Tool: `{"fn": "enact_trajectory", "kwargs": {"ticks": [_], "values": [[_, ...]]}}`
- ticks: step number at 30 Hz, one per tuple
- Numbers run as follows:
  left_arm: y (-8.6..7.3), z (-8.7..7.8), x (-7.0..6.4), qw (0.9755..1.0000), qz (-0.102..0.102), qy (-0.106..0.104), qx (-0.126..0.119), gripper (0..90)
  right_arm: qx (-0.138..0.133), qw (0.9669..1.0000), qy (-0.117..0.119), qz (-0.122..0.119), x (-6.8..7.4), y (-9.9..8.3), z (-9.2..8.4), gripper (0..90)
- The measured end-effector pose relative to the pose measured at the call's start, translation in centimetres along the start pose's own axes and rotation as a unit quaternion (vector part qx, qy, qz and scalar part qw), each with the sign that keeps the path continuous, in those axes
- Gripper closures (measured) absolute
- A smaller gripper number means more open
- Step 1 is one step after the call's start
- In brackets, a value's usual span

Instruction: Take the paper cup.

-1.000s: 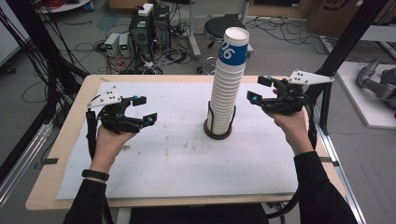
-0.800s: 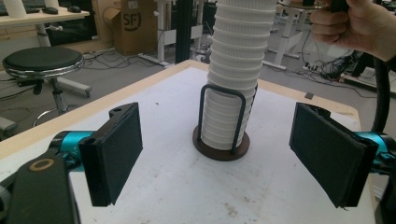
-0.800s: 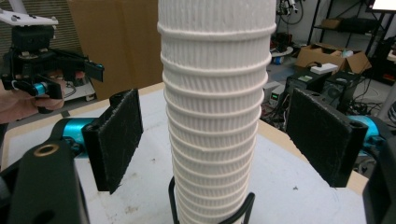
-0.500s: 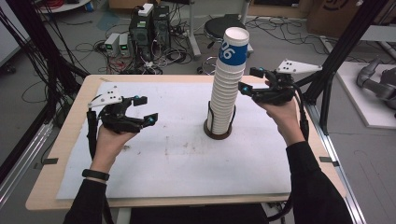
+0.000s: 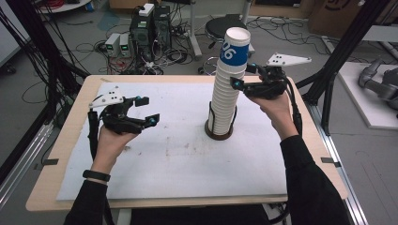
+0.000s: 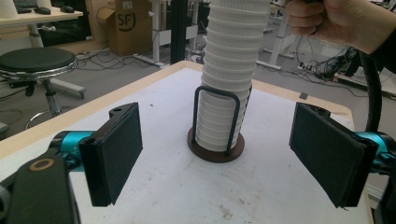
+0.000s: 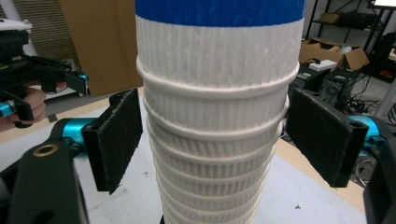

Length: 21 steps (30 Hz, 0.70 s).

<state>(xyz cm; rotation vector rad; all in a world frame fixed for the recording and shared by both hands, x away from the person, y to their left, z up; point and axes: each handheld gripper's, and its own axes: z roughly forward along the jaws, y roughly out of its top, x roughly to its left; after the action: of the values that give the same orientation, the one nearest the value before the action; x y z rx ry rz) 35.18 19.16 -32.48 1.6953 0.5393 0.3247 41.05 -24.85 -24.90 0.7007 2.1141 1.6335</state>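
Observation:
A tall stack of white ribbed paper cups (image 5: 224,93), its top cup banded blue (image 5: 233,48), stands in a black wire holder on a dark round base (image 5: 219,132) on the white mat. My right gripper (image 5: 243,75) is open at the upper cups. In the right gripper view the stack (image 7: 217,116) stands between its two pads (image 7: 114,140), close to both. My left gripper (image 5: 148,110) hovers open and empty over the mat to the stack's left. It faces the stack (image 6: 226,70) and the base (image 6: 215,150).
The white mat (image 5: 164,159) covers most of the wooden table (image 5: 47,199). Behind the table's far edge are a black stool (image 5: 225,29) and computer boxes with cables (image 5: 148,23). Black frame posts (image 5: 338,56) rise at the right.
My right gripper has moved left and upward, from beside the stack to around its upper cups. The left gripper has hardly moved.

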Motion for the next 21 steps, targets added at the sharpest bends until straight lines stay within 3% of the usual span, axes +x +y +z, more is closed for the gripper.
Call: {"fn": "enact_trajectory", "kwargs": {"ticks": [21], "values": [[0.5,1.1,-0.6,0.9998,-0.005,-0.021,0.001,17.1,0.007,0.9998,0.007,0.015,-0.2,0.1,1.5,13.6]]}}
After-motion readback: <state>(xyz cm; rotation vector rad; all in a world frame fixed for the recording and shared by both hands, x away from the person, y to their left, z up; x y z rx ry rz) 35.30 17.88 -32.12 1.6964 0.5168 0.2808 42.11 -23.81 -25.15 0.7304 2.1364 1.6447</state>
